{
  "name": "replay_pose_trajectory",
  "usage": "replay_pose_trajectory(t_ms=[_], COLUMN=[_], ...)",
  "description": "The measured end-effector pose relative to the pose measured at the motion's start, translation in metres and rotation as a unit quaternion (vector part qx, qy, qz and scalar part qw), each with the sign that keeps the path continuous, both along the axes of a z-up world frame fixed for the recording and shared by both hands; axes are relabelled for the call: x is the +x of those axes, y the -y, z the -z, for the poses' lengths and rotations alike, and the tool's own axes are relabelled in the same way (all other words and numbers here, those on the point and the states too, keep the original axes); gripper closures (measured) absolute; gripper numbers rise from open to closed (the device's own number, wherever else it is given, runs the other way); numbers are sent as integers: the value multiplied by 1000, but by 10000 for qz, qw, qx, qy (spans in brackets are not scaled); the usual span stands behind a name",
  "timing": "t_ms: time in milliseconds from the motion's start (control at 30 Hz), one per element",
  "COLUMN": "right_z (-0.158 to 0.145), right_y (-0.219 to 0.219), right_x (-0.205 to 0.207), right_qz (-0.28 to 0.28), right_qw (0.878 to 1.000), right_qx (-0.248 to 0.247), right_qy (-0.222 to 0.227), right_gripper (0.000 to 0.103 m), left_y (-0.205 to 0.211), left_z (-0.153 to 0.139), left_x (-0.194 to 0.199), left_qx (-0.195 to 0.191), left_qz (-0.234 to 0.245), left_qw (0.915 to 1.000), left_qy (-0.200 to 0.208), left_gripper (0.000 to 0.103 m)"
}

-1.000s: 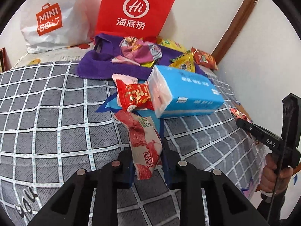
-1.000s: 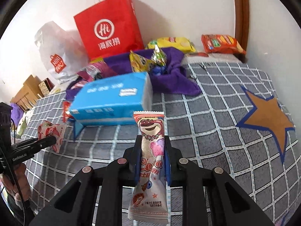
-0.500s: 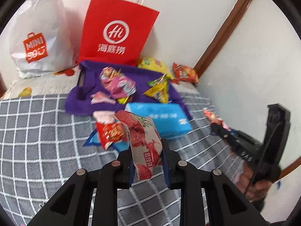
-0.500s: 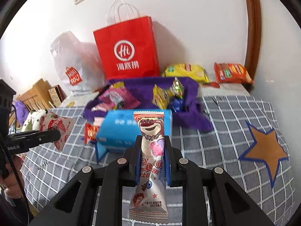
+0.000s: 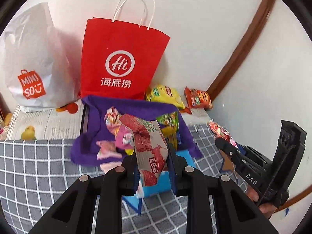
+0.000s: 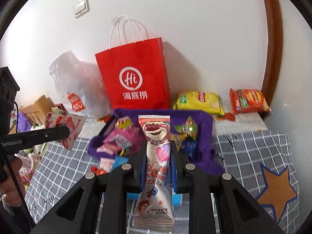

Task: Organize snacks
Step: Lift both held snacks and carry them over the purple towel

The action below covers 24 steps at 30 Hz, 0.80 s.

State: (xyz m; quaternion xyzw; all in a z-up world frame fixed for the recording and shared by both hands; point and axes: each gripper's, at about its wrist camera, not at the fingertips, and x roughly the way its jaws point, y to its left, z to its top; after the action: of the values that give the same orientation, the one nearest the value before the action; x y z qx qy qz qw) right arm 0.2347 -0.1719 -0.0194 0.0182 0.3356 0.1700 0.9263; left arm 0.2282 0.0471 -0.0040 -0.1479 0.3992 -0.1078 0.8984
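The left hand-held gripper (image 5: 153, 167) squeezes a red strawberry snack pack (image 5: 150, 146) tight. The right hand-held gripper (image 6: 159, 167) squeezes a pink bear snack pack (image 6: 157, 156) tight. Both packs hang in the air above the checked bed (image 6: 253, 146). At 12 o'clock from them lies a purple cloth (image 5: 136, 107) with more snacks, and behind it stands a red paper bag (image 5: 120, 62).
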Motion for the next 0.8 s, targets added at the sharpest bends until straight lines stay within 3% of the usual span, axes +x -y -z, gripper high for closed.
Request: replay_pose_trajectory(t_ms=[367, 667, 800], right_z=[-10, 30, 59], right_y=[-21, -20, -17], right_x=[50, 83, 97], right_qz=[27, 121, 164], right_qw=[9997, 9999, 9993], right_qx=[-140, 83, 149], right_qy=[206, 33, -303], right_gripper=[82, 82, 82], left_y=[-4, -21, -35], left_z=[-7, 14, 20], left_x=[63, 93, 98], left_qx=[-158, -23, -72], left_qz=[-13, -210, -376], left_qw=[9999, 9995, 9988], left_qy=[-66, -246, -298], left_gripper=[80, 80, 80])
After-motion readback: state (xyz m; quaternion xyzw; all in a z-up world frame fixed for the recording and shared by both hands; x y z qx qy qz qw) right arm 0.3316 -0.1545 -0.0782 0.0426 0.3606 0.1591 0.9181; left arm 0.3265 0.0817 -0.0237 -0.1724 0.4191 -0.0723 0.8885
